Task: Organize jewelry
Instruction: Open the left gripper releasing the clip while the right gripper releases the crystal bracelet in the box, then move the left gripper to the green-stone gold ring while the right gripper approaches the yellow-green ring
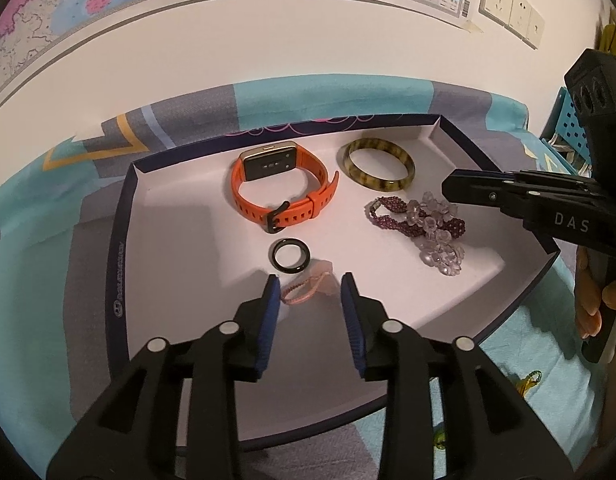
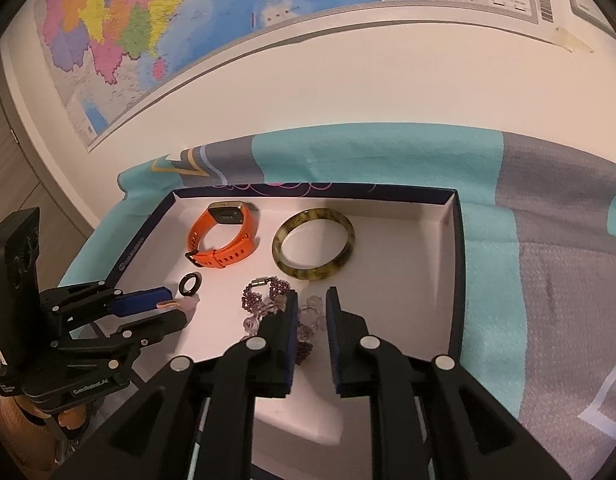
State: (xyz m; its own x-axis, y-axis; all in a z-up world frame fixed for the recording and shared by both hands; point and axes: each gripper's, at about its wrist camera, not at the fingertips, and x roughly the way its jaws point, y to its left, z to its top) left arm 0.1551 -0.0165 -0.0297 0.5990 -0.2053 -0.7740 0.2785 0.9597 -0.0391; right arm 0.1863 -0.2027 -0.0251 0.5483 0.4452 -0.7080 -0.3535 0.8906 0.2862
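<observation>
Your tray, a shallow white-floored box lid with dark blue walls, holds five pieces. Orange smartwatch, strap buckled into a loop, stands on edge at 12 o'clock. Mottled olive-brown bangle lies flat at 1 o'clock. Purple beaded bracelet with clear crystal clusters sits heaped at 3 o'clock. Black ring lies flat near centre. Just beside it, at 6 o'clock, a small pink cord piece.

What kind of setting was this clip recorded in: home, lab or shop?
Most likely a room in a home. A large wall map hangs above wall sockets, and the jewelry box lid sits on a patterned blanket, perhaps over a bed or table.
</observation>
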